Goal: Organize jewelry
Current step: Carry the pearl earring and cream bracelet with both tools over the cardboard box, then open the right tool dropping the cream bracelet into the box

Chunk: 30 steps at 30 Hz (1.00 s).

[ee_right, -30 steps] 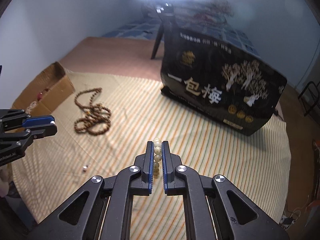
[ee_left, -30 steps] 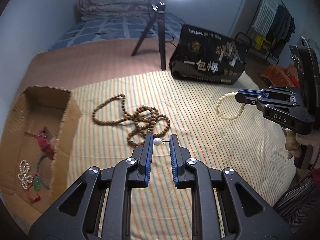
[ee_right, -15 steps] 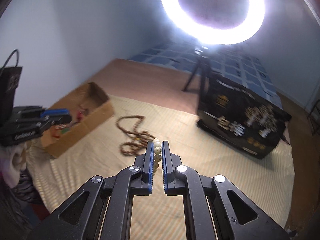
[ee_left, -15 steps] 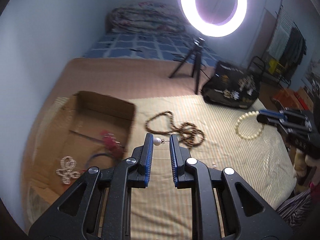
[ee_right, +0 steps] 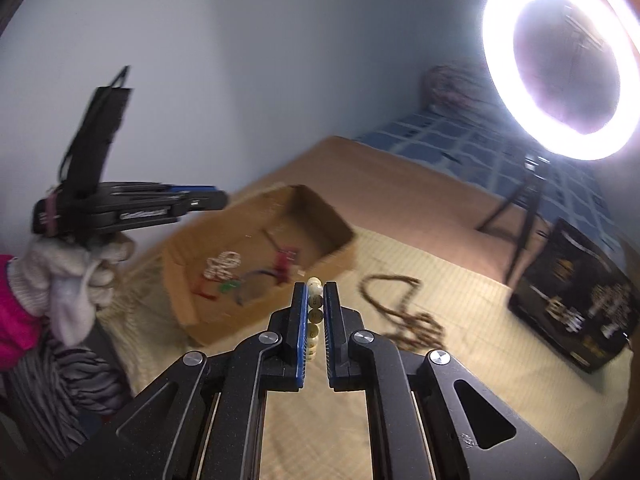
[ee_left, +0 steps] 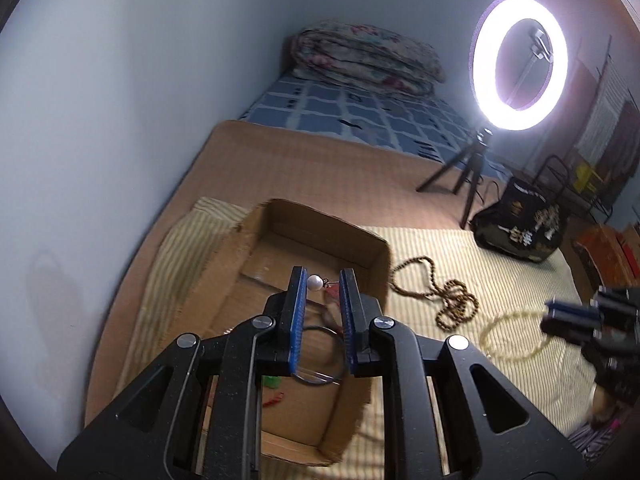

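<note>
A pearl earring [ee_left: 315,282] is pinched in the left hand-held gripper [ee_left: 323,285] above the box [ee_left: 378,258]; a release inside is judged next. A pale bracelet [ee_right: 314,298] is clamped in the right hand-held gripper [ee_right: 316,300], near the box.

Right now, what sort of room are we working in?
Likely a bedroom used as a filming spot: a folded quilt on a blue checked mattress, and a ring light on a tripod.
</note>
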### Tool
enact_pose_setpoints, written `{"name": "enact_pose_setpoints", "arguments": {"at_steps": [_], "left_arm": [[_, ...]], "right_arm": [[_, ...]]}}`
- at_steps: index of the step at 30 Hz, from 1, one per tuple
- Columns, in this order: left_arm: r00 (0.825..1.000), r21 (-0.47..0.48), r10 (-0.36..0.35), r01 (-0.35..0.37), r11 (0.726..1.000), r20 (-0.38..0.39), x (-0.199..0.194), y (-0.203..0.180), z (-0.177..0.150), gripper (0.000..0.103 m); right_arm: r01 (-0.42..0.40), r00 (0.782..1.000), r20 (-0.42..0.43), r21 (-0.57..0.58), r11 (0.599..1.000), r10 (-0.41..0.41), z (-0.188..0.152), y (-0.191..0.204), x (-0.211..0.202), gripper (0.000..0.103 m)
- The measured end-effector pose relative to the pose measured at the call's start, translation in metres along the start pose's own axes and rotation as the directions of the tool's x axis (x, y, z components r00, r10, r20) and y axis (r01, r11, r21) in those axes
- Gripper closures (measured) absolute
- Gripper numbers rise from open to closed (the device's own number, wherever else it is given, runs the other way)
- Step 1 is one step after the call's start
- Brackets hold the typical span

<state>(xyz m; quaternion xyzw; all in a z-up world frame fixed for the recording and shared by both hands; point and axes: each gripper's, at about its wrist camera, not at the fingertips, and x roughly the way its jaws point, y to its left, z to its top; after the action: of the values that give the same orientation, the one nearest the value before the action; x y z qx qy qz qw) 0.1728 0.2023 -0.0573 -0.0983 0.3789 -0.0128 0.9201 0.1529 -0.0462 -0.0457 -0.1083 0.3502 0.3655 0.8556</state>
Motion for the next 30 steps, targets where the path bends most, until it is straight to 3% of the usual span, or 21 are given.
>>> {"name": "enact_pose_setpoints", "arguments": {"at_steps": [15, 30], "left_arm": [[1.0, -0.009, 0.007, -0.008, 1.0, -0.029, 0.022, 0.02, 0.014, 0.088], [0.999, -0.01, 0.013, -0.013, 1.0, -0.034, 0.034, 0.022, 0.02, 0.088]], "right_arm": [[-0.156, 0.988, -0.026, -0.035, 0.987, 0.155, 0.02, 0.065, 0.058, 0.097], [-0.204, 0.977, -0.071, -0.038, 0.978, 0.201, 0.017, 0.086, 0.098, 0.097]]}}
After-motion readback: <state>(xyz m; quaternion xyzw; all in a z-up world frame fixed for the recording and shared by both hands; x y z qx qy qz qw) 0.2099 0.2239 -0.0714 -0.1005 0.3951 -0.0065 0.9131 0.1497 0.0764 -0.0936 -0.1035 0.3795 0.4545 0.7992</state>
